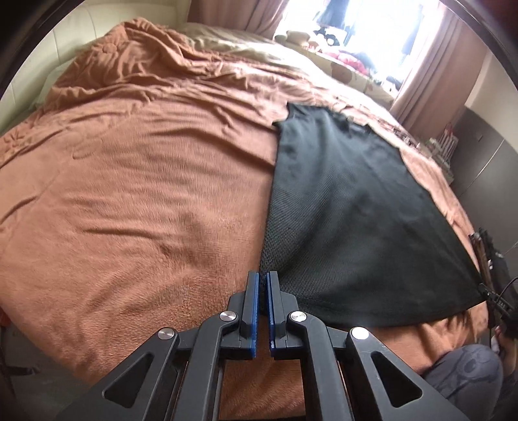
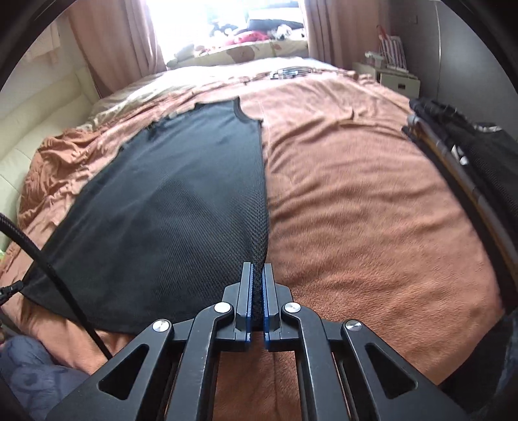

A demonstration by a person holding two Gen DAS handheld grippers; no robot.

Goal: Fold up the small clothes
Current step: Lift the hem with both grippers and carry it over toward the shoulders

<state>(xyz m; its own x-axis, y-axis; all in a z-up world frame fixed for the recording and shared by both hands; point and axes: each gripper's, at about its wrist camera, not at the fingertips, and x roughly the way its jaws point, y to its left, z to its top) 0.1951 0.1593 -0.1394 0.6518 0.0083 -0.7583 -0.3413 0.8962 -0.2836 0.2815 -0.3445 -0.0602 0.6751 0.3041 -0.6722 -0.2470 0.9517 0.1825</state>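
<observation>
Plainly, the black sleeveless mesh garment (image 2: 168, 200) was seen spread flat on the rust-orange fleece blanket (image 1: 136, 194) covering the bed, its neckline and armholes at the far end toward the window and its hem nearest the cameras. It was judged to be light, limp and thin, with an open knit that would drape and sag wherever it was left unsupported; nothing stiff or fragile was visible in it, though the mesh might catch or stretch if it were pulled hard. The two near hem corners were judged the sensible places for a hold, since a lift there would carry the whole lower edge evenly. The right gripper (image 2: 258, 275) was seen clenched on the right-hand edge of the fabric close to the hem, a bunched ridge of mesh being visibly pinched between its blue pads (image 2: 248, 291). The left gripper (image 1: 262, 285) was seen closed at the opposite hem corner, the mesh edge lying at its tips and apparently nipped between them, though only a thin sliver of cloth could be made out there. Further out, pink curtains (image 2: 113, 39), a bright window and a cluttered sill (image 2: 259, 29) were noted, and a patterned grey trouser leg (image 1: 466, 372) beside the bed.
</observation>
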